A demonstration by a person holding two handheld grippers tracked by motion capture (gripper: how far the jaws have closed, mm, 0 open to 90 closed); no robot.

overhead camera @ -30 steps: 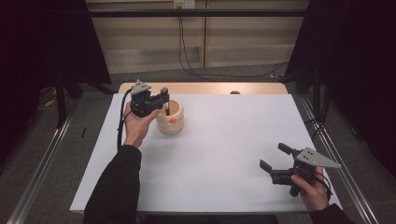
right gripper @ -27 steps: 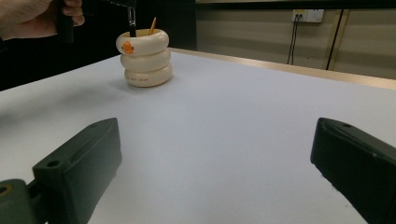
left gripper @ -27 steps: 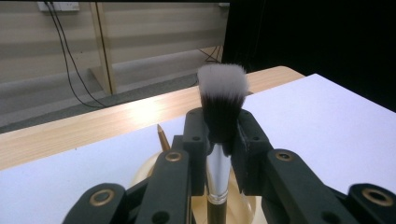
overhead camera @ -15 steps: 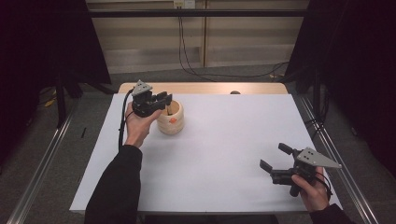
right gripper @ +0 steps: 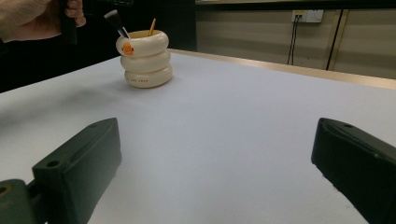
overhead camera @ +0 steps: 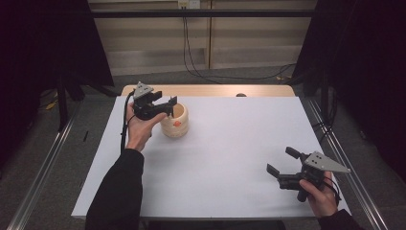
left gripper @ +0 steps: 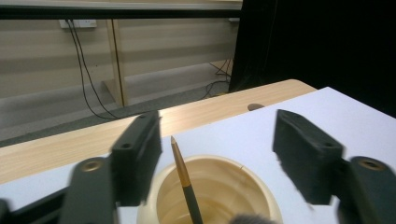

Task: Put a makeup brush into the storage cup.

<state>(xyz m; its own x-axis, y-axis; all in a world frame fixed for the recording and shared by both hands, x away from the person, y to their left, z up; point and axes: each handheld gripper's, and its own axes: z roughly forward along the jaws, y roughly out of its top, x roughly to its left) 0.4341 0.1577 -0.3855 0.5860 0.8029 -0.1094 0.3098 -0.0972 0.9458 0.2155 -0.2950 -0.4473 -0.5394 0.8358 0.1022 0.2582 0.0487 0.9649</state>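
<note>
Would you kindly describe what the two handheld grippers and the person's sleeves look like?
Both grippers are black with two blocky black jaws. The left gripper and the right gripper each carry a grey three-cornered plate on top. A black cable trails from the left one. The person wears dark long sleeves.

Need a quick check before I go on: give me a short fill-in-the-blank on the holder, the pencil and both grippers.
The pencil stands inside the cream ____.
The left gripper hovers over it with jaws ____, just opened.
A makeup ____ also leans in it.
The right gripper is open above the ____ table cover.

Missing words: holder; open; brush; white
</note>
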